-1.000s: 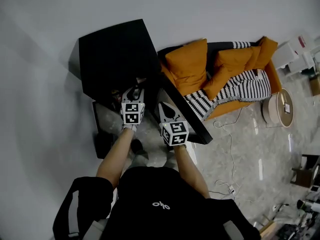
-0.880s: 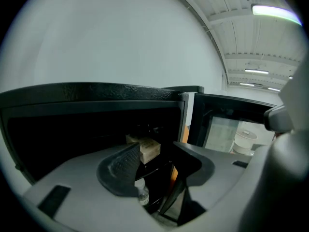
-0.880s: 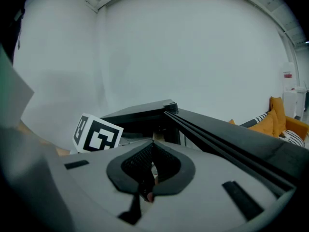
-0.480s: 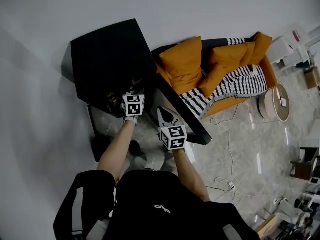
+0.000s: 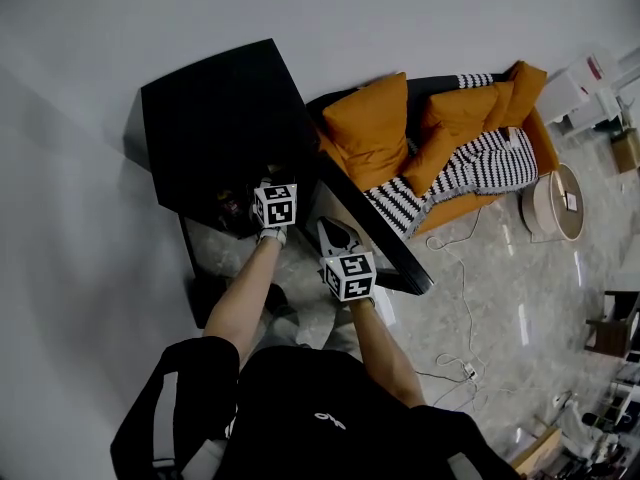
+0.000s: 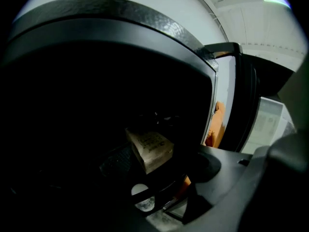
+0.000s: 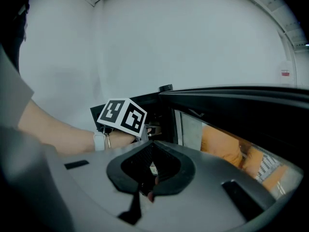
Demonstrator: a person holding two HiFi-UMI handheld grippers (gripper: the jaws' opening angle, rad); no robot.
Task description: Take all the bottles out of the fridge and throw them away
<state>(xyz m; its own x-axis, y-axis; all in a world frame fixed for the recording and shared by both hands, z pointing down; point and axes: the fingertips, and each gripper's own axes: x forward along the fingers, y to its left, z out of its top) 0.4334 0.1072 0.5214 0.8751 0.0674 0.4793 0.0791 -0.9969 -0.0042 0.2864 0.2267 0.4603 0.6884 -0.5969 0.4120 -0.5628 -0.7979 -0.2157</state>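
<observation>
**Left gripper in the open black fridge, right gripper outside by the door.**
The left tongs have just been spreading and pinch nothing; the right pair is pressed together, empty. In the dark fridge sits a brown carton, its print too small to read. Below it lies something pale and round with a glassy glint, perhaps a bottle.

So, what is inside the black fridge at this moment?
A brown carton lies inside the fridge. In front of it is a small pale round thing, perhaps a bottle's cap. The rest of the inside is too dark to make out.
</observation>
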